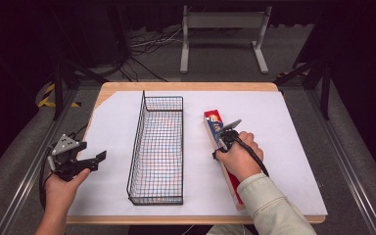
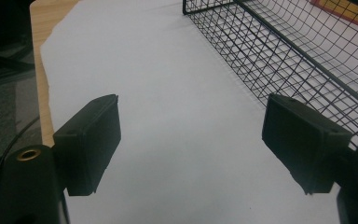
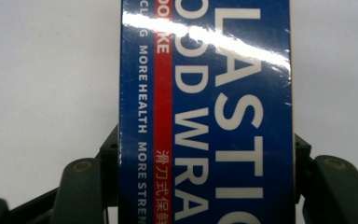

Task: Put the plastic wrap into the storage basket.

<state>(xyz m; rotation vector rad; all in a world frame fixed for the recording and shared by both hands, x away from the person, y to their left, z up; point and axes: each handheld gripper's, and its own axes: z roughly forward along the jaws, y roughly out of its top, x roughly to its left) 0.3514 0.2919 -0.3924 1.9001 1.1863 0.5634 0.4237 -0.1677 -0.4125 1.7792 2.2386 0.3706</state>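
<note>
The right claw point(image 1: 223, 138) is squeezing the long blue box point(image 3: 205, 112) lying on the counter point(image 1: 293, 137). The left claw point(image 2: 191, 149) is hanging wide open beside the wire basket point(image 1: 156, 152), holding nothing.

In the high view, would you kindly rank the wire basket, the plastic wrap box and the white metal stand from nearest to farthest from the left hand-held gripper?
1. Wire basket, just right of the left hand-held gripper at mid-table.
2. Plastic wrap box, beyond the basket, under the right hand-held gripper.
3. White metal stand, on the floor past the table's far edge.
</note>
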